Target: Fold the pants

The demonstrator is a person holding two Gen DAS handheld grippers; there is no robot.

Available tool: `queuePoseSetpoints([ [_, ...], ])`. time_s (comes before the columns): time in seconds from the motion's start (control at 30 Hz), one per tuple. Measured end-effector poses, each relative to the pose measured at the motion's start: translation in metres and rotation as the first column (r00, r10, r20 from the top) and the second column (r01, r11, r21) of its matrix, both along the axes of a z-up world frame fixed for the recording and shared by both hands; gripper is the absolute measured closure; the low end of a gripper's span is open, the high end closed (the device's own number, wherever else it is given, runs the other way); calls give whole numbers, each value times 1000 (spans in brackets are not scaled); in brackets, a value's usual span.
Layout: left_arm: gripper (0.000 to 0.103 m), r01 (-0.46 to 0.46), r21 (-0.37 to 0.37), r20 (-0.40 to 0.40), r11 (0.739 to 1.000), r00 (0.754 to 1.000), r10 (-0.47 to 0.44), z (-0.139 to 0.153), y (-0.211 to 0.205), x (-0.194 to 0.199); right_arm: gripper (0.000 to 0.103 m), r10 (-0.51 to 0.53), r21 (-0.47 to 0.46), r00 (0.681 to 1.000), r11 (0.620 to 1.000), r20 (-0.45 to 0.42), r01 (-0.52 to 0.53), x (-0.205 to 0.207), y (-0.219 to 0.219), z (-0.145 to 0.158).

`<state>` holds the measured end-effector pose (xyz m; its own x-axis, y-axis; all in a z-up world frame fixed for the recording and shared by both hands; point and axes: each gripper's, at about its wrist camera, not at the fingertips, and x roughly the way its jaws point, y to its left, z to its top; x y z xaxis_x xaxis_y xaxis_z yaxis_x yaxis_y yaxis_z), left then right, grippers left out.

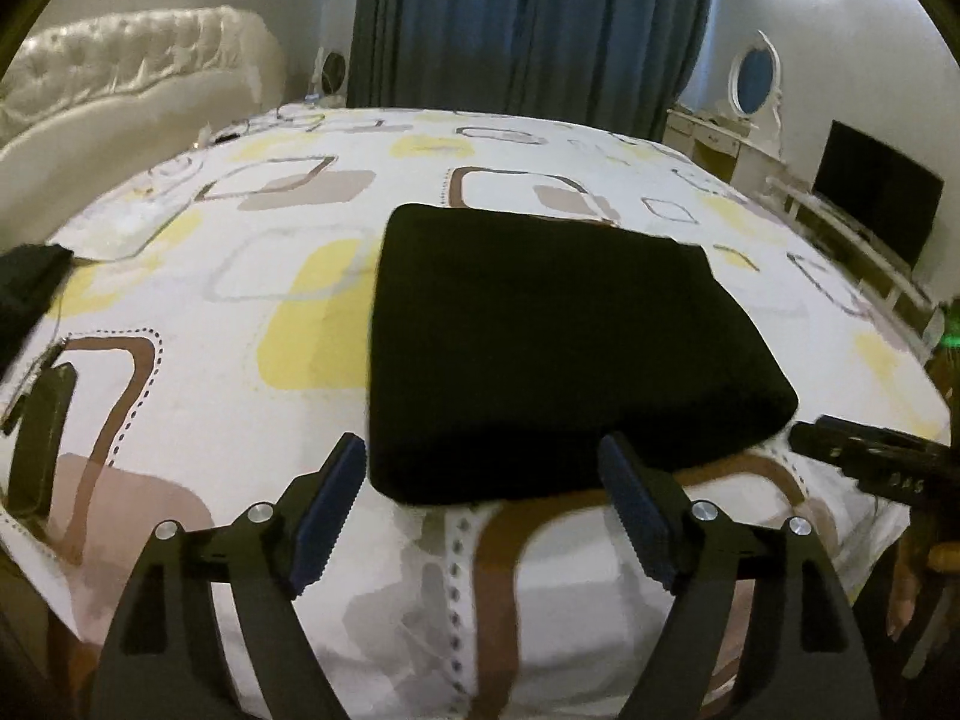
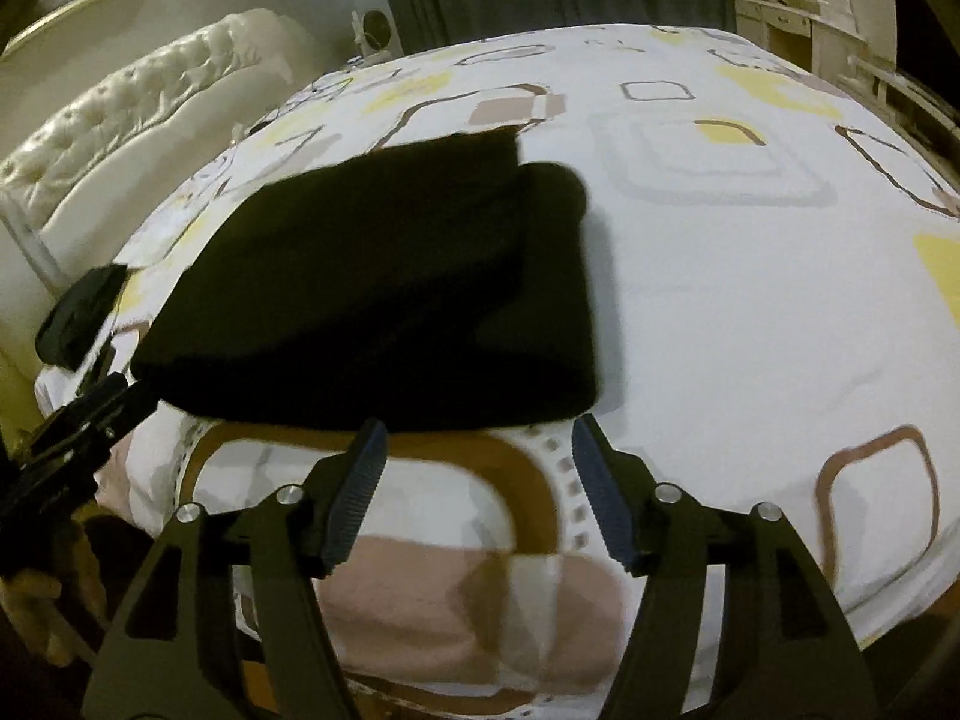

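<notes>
Lying folded into a thick black square on the patterned bedsheet (image 1: 240,312): the pants (image 1: 558,348). Left gripper (image 1: 483,510) spread wide at the near edge, nothing between its pads. Right gripper (image 2: 474,489) likewise parted, empty, just short of the fabric.
</notes>
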<state>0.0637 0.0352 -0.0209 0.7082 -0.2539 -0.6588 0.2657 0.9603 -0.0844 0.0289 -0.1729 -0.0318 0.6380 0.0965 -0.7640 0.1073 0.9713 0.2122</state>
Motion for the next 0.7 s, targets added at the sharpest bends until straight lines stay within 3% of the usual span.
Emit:
queuePoseSetpoints([
  [0.1, 21, -5, 27, 13, 1000, 1000, 5, -2, -8, -9, 39, -5, -15, 1000, 1000, -2, 5, -5, 10, -1],
  [0.43, 21, -36, 10, -5, 999, 999, 36, -12, -9, -18, 39, -5, -18, 1000, 1000, -7, 5, -8, 19, -1],
  [0.7, 21, -59, 51, 38, 997, 998, 57, -9, -12, -25, 39, 0, -34, 1000, 999, -2, 0, -11, 24, -1],
])
